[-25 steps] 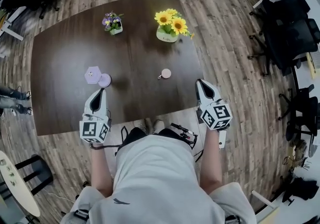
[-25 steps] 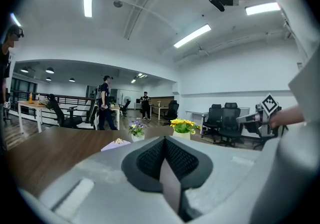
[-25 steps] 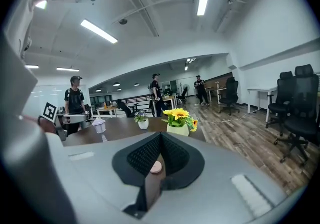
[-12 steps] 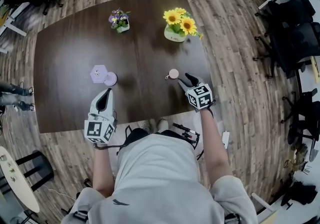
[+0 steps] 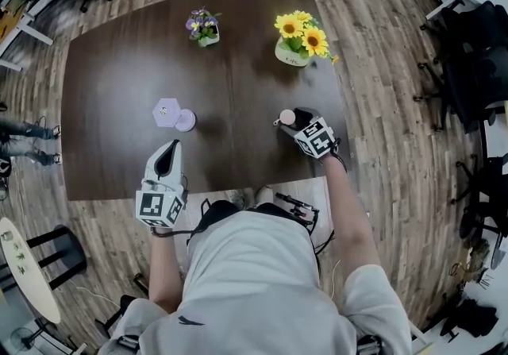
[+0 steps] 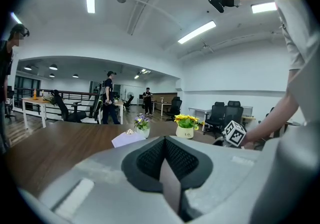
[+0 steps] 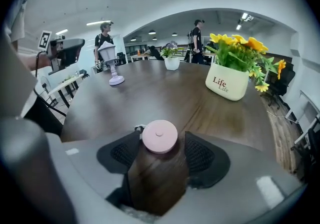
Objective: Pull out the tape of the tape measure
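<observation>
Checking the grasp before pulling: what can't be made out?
Right gripper view: jaws have just been opening around the round pink tape measure; its tab mostly behind the case.
Head view: jaws of the right gripper, under its marker cube.
Left gripper view: tape measure, behind the right gripper.

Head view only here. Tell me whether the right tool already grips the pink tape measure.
Observer: Not yet. In the right gripper view the tape measure lies flat on the table between the right tool's jaws. The jaws have just been opening, and the pads do not press on it.
Operator: Report the left tool.
Observer: The left gripper view shows the left tool's jaws shut together, with nothing between them.
Operator: Find me the tape's pull end.
Observer: A small metal ring sticks out of the tape measure towards the left of the right gripper view.
</observation>
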Motion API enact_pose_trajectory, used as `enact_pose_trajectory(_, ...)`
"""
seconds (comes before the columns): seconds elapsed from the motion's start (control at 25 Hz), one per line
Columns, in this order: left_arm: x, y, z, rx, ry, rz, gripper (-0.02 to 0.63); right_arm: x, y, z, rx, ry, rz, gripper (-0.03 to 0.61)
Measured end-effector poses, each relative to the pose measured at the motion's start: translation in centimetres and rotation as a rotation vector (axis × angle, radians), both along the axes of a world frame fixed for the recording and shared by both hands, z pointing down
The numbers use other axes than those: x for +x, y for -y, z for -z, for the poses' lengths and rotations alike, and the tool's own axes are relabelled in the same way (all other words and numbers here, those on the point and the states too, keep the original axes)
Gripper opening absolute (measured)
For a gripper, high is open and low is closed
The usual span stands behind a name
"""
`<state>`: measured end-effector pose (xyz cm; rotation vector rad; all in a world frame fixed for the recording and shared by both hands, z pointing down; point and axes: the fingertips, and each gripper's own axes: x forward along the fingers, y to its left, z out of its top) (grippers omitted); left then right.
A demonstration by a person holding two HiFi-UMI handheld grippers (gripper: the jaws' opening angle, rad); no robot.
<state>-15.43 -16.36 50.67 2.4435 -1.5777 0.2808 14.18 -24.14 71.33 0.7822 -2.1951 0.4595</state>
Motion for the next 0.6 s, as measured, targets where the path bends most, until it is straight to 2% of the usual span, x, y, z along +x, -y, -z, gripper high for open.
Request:
enact_pose_trajectory(0.16, -0.3, -0.3, -0.4, -0.011, 0.003, 0.006, 0.006, -0.2, 0.1, 0.0, 0.010, 0.013, 0.014, 0.253)
enact_pose_trajectory(0.24, -0.3, -0.3, -0.7, -0.015, 0.001, 0.009, 0.006, -0.3, 0.1, 0.0, 0.013, 0.012, 0.011, 0.216)
enact_pose_trajectory(0.36, 0.0, -0.3, -0.9, -0.017, -0.008, 0.008, 0.006, -0.2, 0.1, 0.0, -0.001, 0.030, -0.040, 0.213)
enact_pose_trajectory(0.52, 0.9, -0.1, -0.9, -0.009, -0.018, -0.007, 0.006, 0.0, -0.2, 2.4, -0.028, 0.201, -0.194, 0.213)
enact_pose_trajectory(0.6, 1.6, 0.1, -0.9, -0.001, -0.021, -0.022, 0.006, -0.2, -0.6, 4.6, -0.023, 0.279, -0.239, 0.213)
